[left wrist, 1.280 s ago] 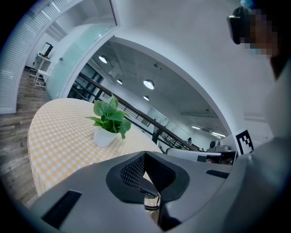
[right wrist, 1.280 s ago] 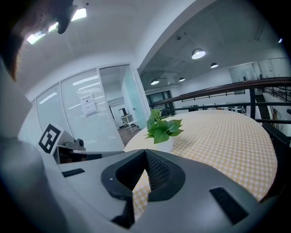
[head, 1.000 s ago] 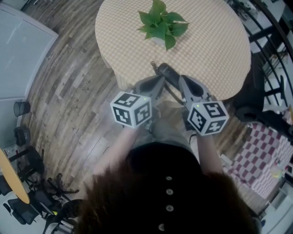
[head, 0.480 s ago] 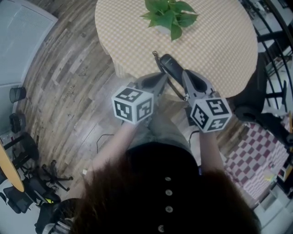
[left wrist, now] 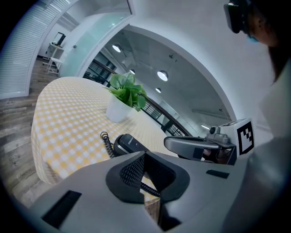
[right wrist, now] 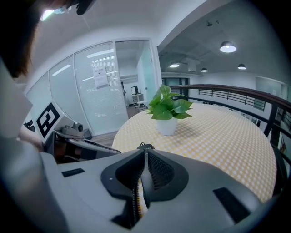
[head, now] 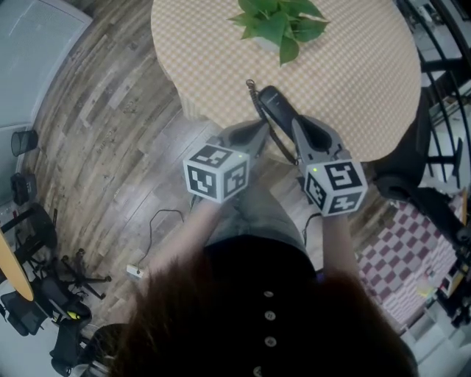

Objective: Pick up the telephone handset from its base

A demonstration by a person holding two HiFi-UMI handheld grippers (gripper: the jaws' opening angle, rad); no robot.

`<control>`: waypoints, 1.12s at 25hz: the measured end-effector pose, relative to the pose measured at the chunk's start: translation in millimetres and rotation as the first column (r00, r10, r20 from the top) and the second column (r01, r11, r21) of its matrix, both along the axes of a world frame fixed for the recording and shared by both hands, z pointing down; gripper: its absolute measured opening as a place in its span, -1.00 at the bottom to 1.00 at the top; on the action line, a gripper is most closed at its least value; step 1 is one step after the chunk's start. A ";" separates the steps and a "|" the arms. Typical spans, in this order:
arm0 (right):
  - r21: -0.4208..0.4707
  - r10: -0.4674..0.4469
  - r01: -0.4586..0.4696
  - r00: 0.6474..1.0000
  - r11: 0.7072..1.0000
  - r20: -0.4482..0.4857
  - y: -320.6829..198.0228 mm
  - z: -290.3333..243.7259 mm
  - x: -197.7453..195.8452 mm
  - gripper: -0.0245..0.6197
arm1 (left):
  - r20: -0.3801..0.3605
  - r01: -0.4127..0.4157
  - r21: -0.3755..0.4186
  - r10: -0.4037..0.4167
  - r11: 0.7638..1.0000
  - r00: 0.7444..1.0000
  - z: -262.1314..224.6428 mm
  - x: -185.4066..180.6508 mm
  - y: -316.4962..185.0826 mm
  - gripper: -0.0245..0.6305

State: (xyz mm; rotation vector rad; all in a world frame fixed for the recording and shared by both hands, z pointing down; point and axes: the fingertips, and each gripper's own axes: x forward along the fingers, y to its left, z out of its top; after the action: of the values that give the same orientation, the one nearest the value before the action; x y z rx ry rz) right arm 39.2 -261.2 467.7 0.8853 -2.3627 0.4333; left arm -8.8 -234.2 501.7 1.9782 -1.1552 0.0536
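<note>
Office premises: glass partitions (right wrist: 91, 86), ceiling lights (right wrist: 228, 47), swivel chairs (head: 33, 320), gallery railing (right wrist: 218, 92), plank floor (head: 110, 147), round table (head: 353, 81)

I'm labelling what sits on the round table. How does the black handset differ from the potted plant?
The handset is black; the potted plant is green, in a white pot. The handset lies flat, while the potted plant stands upright. The handset is by the near edge, and the potted plant sits farther in. Both rest on the checked table.
</note>
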 end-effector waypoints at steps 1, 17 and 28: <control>0.001 -0.009 0.009 1.000 1.000 -0.012 -0.7 2.3 -0.1 -0.88 | -0.003 0.002 -0.005 -0.002 1.000 1.000 1.9 0.9 0.4 -0.91; -0.014 -0.153 0.153 0.971 0.988 -0.183 -4.3 40.0 -6.2 -0.23 | -0.017 0.046 -0.061 -0.047 0.997 0.999 22.8 -0.5 1.4 -0.91; -0.067 -0.205 0.194 0.946 0.979 -0.251 -0.2 59.5 -5.2 -0.14 | -0.017 0.074 -0.085 -0.075 0.994 0.997 32.6 -4.6 0.8 -0.91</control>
State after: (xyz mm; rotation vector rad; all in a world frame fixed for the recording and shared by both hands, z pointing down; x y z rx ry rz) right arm 34.0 -261.4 527.1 0.6321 -2.1682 0.2669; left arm -13.5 -233.4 534.3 1.8561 -1.1937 0.0433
